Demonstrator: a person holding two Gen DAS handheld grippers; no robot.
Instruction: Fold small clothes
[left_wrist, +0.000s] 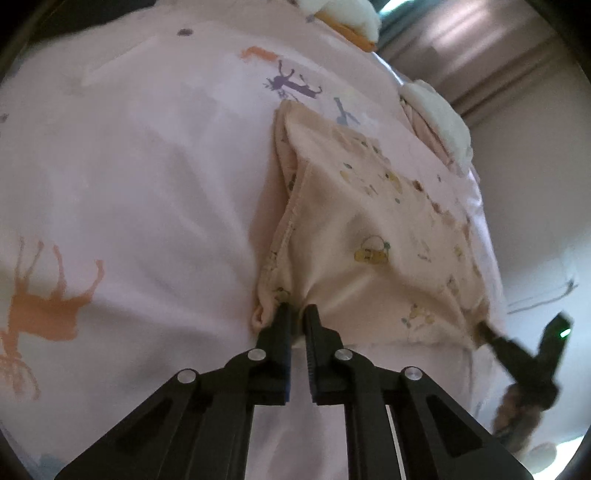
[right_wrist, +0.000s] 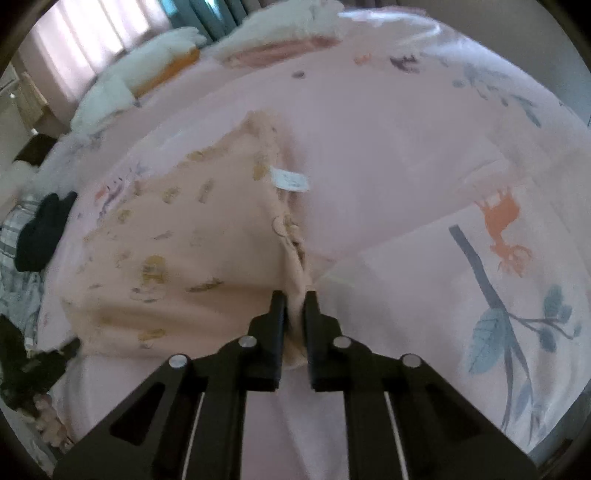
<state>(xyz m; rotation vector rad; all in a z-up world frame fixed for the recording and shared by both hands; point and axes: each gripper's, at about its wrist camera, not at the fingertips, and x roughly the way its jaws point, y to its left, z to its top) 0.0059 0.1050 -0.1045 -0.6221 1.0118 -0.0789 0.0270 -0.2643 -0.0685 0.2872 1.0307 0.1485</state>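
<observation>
A small cream garment (left_wrist: 369, 229) with little yellow and green prints lies on a pink bedsheet (left_wrist: 129, 166). My left gripper (left_wrist: 297, 310) is shut on its near left corner, the cloth bunched at the fingertips. My right gripper (right_wrist: 295, 299) is shut on the garment's (right_wrist: 184, 240) other near corner, with cloth pinched between the fingers. The right gripper also shows in the left wrist view (left_wrist: 491, 334), holding the near right corner. A white label (right_wrist: 290, 180) sticks out at the garment's edge.
The sheet (right_wrist: 406, 166) carries orange deer, purple and blue leaf prints. White plush pillows (left_wrist: 439, 114) lie at the far edge. Dark clothing (right_wrist: 40, 229) and a plaid cloth lie at the left bed edge. Curtains hang behind.
</observation>
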